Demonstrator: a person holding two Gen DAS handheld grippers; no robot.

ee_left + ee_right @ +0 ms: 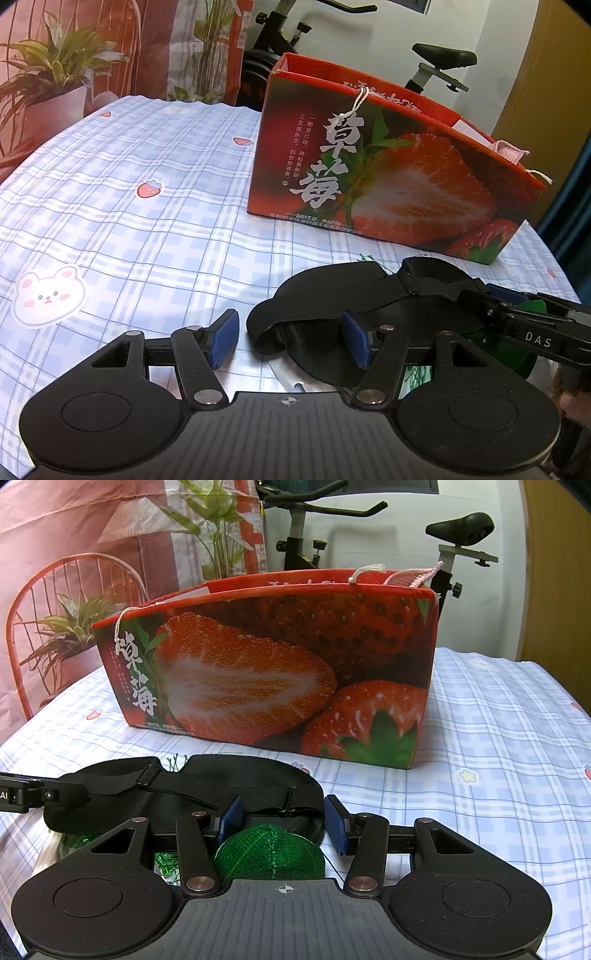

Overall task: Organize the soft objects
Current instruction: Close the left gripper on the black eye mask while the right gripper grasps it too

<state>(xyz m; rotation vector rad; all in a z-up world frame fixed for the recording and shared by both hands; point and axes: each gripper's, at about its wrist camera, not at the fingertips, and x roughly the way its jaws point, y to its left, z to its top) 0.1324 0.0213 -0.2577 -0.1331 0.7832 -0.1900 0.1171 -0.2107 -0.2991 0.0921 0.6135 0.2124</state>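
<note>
Here both grippers hover low, jaws wide apart and gripping nothing: the left gripper straddles one end of the black sleep mask lying before the strawberry box; the right gripper spans its strap. A green knitted piece is half hidden under the mask; a pink item barely shows above the box rim.

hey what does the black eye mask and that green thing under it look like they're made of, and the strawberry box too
Black eye mask: looks like matte fabric with a ribbed elastic strap, stitched at the joins. Green thing: seems knitted or mesh fabric, grid texture visible; exact item unclear. Strawberry box: probably printed cardboard with a slight sheen, folded edges and string handles.
</note>
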